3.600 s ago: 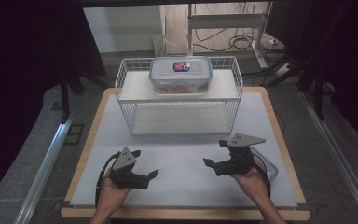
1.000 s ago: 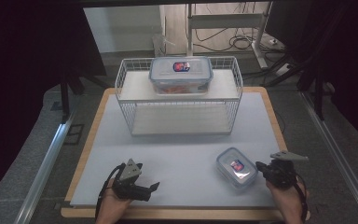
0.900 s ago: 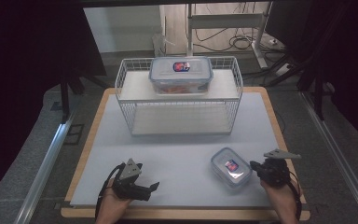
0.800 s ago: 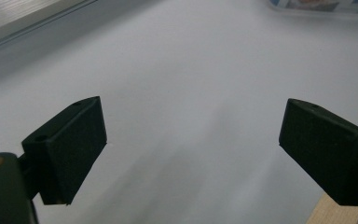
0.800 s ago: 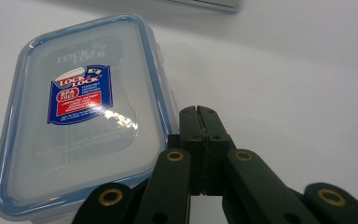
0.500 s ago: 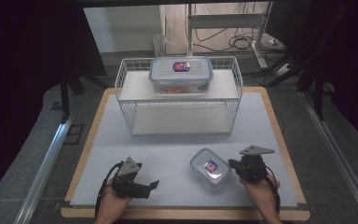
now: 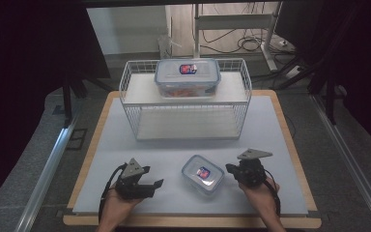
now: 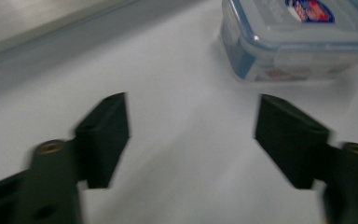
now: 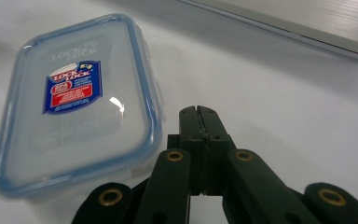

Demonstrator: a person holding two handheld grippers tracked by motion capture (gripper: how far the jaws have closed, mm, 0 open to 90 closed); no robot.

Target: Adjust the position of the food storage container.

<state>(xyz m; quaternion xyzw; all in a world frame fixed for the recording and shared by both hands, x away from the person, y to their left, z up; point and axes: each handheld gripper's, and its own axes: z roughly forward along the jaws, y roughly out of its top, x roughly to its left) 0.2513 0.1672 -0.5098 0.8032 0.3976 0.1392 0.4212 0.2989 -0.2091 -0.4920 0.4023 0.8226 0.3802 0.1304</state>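
**Container positions relative to the wire rack**

The small container (image 7: pixel 203 175) is a clear rectangular plastic box with a blue-rimmed snap lid and a red-and-blue label on top. The lid is closed. The box lies flat on the white mat in front of the wire rack (image 7: pixel 186 108), well apart from it, with its long axis set diagonally to the rack's front edge. The large container (image 7: pixel 187 77) has the same build: clear body, blue-rimmed lid, closed, label on top. It sits level on the rack's upper shelf, near the shelf's middle, long side parallel to the rack's front.
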